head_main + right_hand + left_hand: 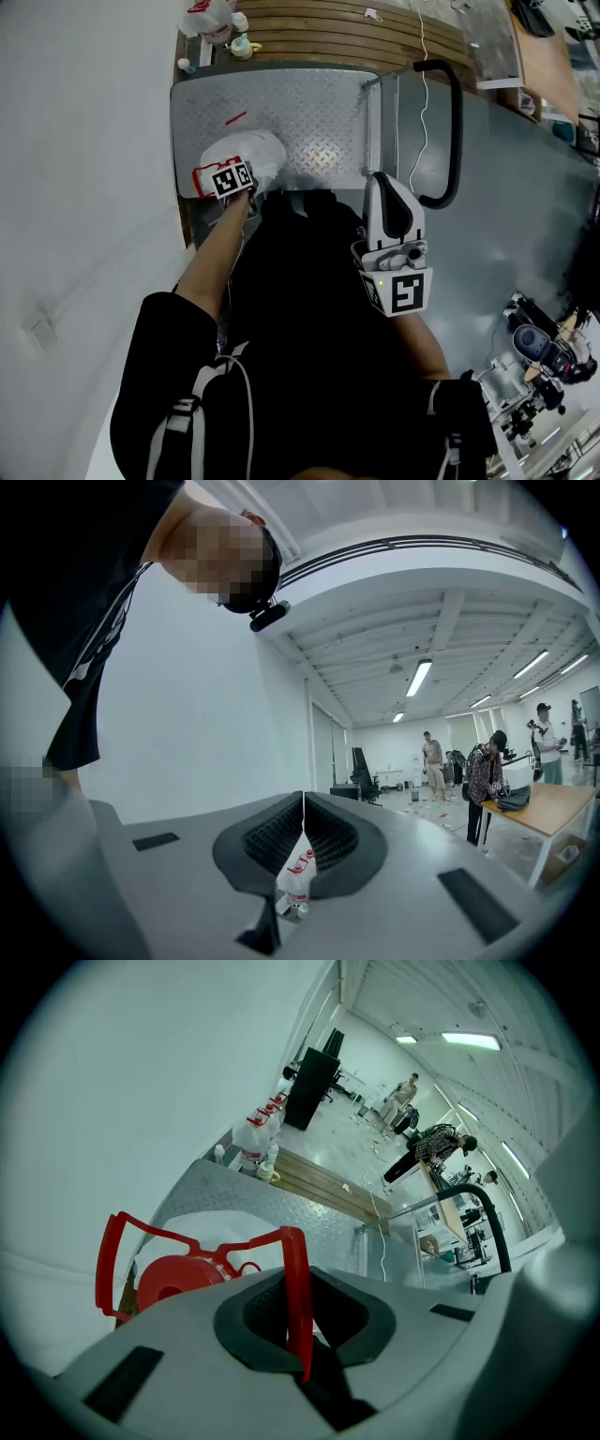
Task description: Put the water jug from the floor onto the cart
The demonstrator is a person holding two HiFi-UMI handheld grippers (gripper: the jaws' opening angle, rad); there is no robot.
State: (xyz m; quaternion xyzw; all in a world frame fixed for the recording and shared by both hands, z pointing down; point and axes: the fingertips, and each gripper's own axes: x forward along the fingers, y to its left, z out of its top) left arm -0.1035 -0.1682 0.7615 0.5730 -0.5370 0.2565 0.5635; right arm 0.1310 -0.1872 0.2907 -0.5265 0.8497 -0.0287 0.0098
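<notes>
The water jug [251, 155] is white and translucent, with a red cap [173, 1279] and a red carry handle [298, 1279]. In the head view it is over the near left part of the cart's diamond-plate deck [309, 117]; I cannot tell whether it rests on the deck. My left gripper [246, 190] points steeply down and is shut on the red handle, which passes between the jaws in the left gripper view [295, 1321]. My right gripper [380, 180] is held level beside the cart's upright post, shut with nothing in it [302, 808].
The cart's black push handle [454, 122] curves up at the deck's right side. Beyond the cart lies a wooden pallet [356, 33], with more jugs and small bottles [214, 19] at its left end. A white wall runs along the left. People stand at tables far off [487, 771].
</notes>
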